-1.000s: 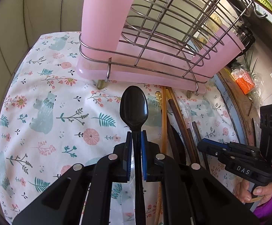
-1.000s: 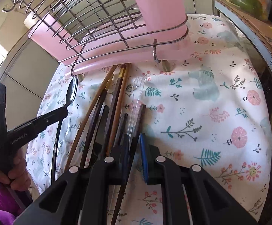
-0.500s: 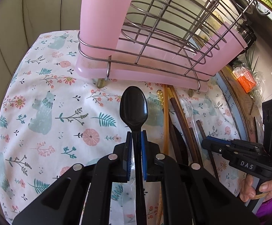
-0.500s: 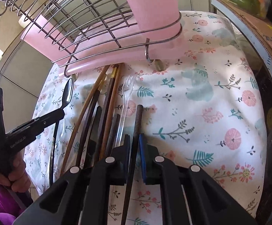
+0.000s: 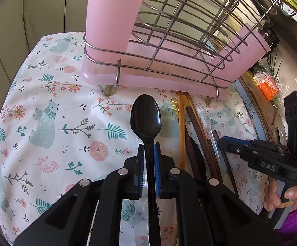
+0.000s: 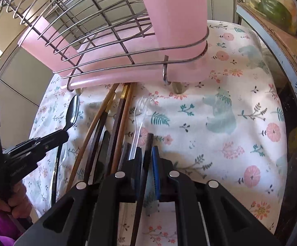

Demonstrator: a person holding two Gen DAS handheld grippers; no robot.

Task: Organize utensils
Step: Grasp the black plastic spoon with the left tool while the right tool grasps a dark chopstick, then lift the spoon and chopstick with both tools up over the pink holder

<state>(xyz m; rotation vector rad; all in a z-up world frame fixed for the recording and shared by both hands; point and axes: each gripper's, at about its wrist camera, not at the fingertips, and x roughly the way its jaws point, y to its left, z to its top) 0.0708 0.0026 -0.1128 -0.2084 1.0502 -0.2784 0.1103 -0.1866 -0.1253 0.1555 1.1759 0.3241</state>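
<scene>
Utensils are mostly still on the cloth (image 5: 46, 94), not in the rack (image 5: 169, 47), so the job looks barely begun. Through its wires, the parts of the rack that show hold nothing; its far end is hard to read.

Starting at the left, the left gripper (image 5: 148, 160) has its jaws narrowed onto the handle of a black spoon (image 5: 146, 116). The bowl points toward the rack's foot, and in the right wrist view it appears lifted clear of the cloth. That piece seems ready to go in next.

Right of it, a bundle lies side by side with tips near the rack's base: a pale wooden stick (image 6: 95, 127), dark chopsticks (image 6: 117, 123), a serrated black knife (image 5: 195, 151) and a clear plastic fork (image 6: 141, 110). All of these remain to be sorted.

Further right, the right gripper (image 6: 147, 155) has its jaws pinched on a dark brown stick (image 6: 148, 143), whose end sits just beside the bundle. Whether it is off the cloth I cannot tell.

So two pieces are in hand, none visibly stowed, and several wait on the cloth.
</scene>
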